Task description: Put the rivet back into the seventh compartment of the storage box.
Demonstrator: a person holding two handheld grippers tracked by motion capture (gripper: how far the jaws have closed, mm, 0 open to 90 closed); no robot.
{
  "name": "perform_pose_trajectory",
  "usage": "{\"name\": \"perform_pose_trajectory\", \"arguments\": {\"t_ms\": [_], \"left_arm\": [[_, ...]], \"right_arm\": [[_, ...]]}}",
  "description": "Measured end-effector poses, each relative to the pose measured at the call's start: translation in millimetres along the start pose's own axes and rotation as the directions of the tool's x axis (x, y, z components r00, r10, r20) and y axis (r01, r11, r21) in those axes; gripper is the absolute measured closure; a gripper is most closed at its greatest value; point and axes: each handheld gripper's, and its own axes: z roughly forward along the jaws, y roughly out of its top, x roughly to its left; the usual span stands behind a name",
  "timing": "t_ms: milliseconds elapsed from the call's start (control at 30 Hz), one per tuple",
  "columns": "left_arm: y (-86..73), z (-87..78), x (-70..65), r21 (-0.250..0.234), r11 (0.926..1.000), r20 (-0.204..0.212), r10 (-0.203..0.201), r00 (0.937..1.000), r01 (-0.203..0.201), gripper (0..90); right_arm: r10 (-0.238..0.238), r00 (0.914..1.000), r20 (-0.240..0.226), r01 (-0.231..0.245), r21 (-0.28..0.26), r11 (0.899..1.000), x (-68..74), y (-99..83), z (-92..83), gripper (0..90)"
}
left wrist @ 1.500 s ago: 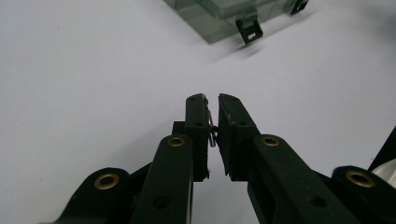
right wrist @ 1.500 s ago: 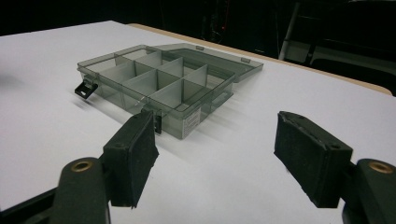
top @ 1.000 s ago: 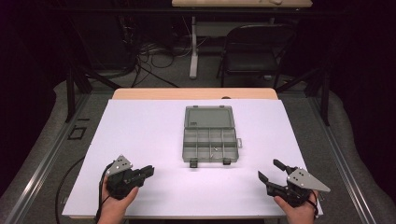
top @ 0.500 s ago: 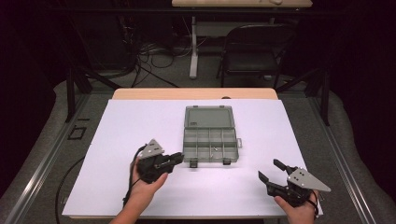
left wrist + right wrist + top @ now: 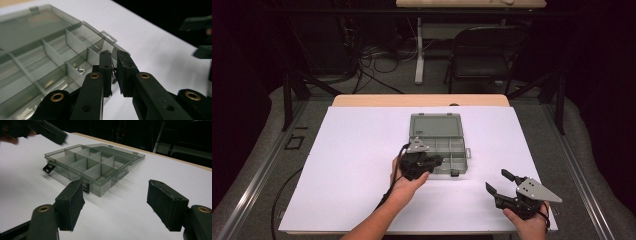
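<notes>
Jaws of the left gripper (image 5: 113, 72) pinch a small metal screw (image 5: 113, 73) between their pads, poised over the near right corner of the open compartment box (image 5: 439, 144), which sits mid-table on the white table sheet (image 5: 352, 165) (lid (image 5: 435, 126) laid flat behind it). Another small metal part (image 5: 80, 69) lies in one compartment. The right gripper (image 5: 502, 182) rests near the table's front right corner, jaws spread wide and empty.

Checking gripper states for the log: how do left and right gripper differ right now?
Left gripper is shut on a small metal part; right gripper stands open, nothing between its jaws. The left is at the open compartment box's near edge; the right sits apart, by the table's near right corner. Both are black and hand-held.
</notes>
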Motion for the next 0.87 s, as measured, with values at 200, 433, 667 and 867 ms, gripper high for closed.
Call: {"name": "perform_pose_trajectory", "arguments": {"t_ms": [200,433,667,867], "left_arm": [[-1.8,29.6,1.0,0.039,0.9992,-0.035,0.002,0.9994,-0.001,82.6],[-1.5,26.1,2.1,0.039,0.9992,-0.053,0.016,0.9985,-0.014,76.2],[-0.5,7.9,-0.8,-0.009,0.9998,-0.044,0.018,0.9989,-0.018,55.3],[-13.0,-43.1,2.3,-0.086,0.9948,-0.069,0.049,0.9964,-0.055,36.8]], "right_arm": [[0.012,0.9999,-0.007,-0.012,-0.007,1.0,-1.2,-0.8,1.1,28.7],[0.01,0.9999,-0.006,-0.01,-0.006,1.0,-1.4,-0.5,-0.3,28.7],[0.002,1.0,-0.001,-0.002,-0.005,1.0,-1.0,-0.4,-0.5,28.7],[0.009,0.9999,0.006,-0.009,-0.006,1.0,-1.2,-0.7,-2.7,28.6]]}}
